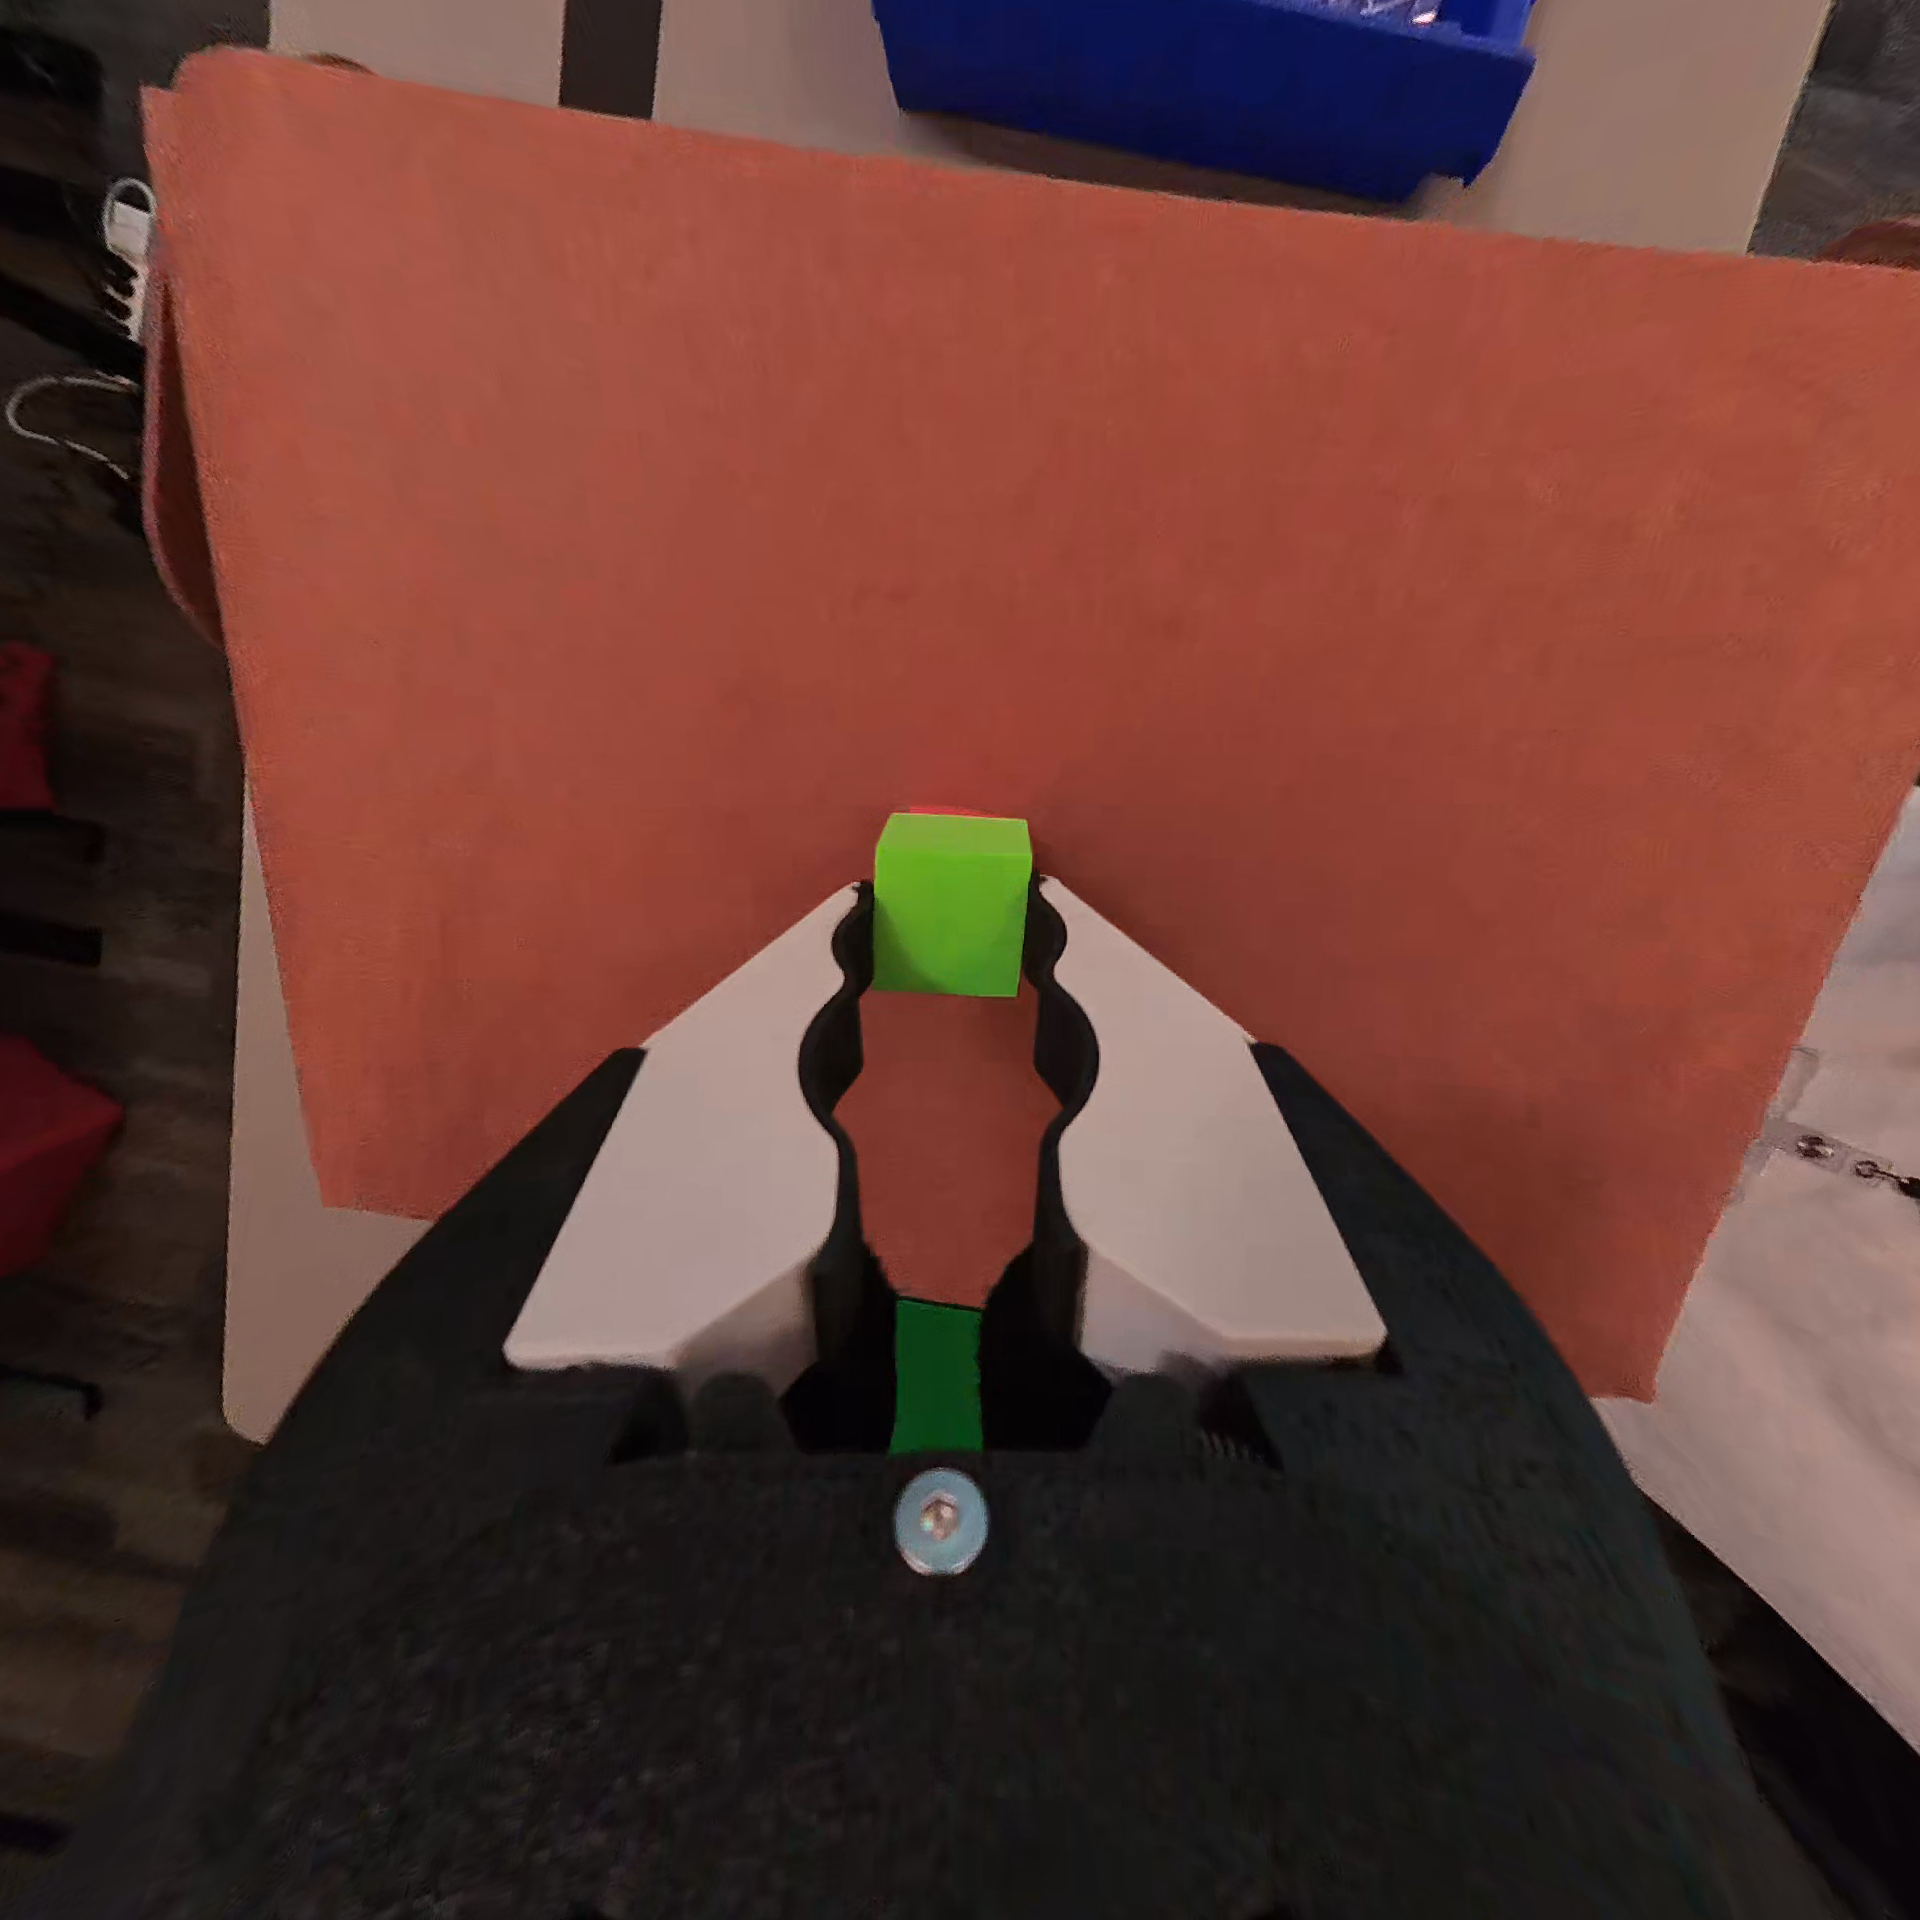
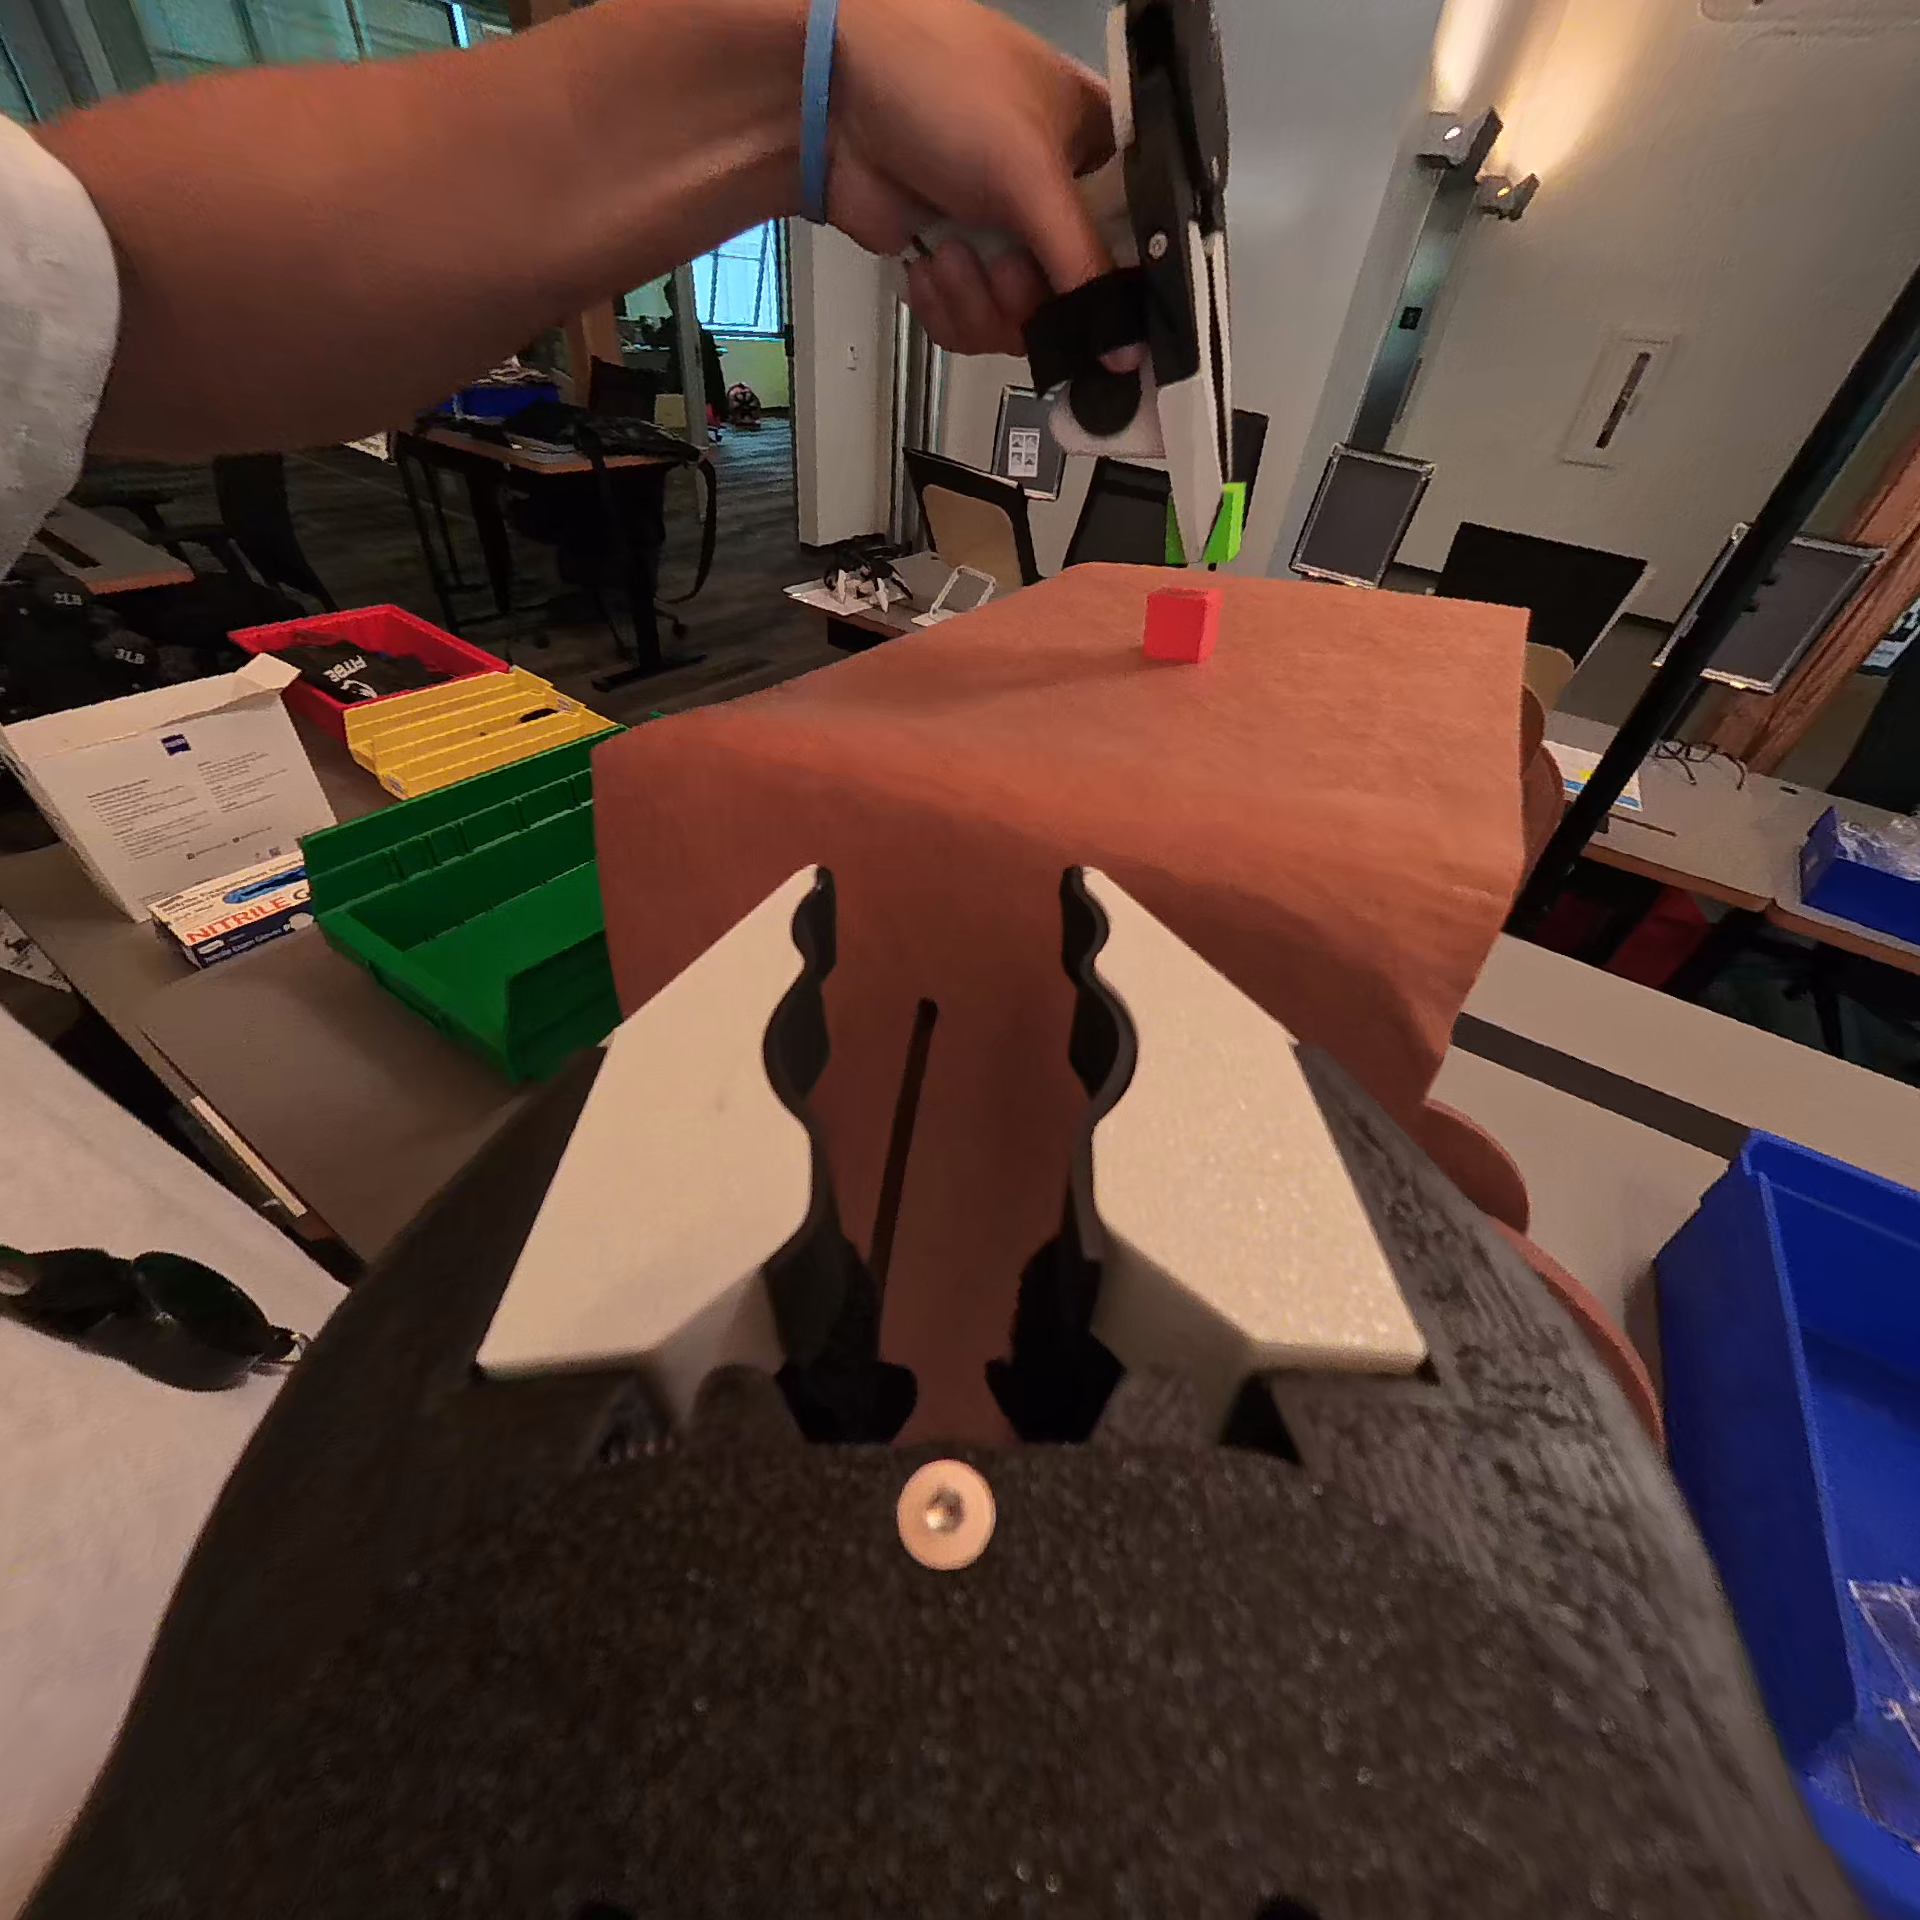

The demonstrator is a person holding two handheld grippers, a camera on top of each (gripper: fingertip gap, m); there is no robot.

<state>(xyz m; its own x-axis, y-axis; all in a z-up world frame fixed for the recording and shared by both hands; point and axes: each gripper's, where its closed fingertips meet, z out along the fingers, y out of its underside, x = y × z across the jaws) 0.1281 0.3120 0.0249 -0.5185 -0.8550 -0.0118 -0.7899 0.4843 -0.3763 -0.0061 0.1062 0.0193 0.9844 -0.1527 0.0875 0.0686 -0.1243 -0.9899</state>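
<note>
Left claw (image 1: 951, 883) clamped on green cube (image 1: 951, 906) above orange cloth (image 1: 727, 520) | right claw (image 2: 945, 883) apart, empty | cube looks light, rigid; flat sides suit gripping | red cube (image 2: 1181, 623) on cloth.

Matt felt-like cloth (image 1: 935, 468); smooth plastic green cube (image 1: 951, 909)

green cube (image 1: 951, 906) between left tongs (image 1: 948, 914) tips, above orange cloth (image 1: 727, 520)

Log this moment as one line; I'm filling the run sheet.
left gripper: shut on green cube, above red cube | right gripper: open, empty
</note>
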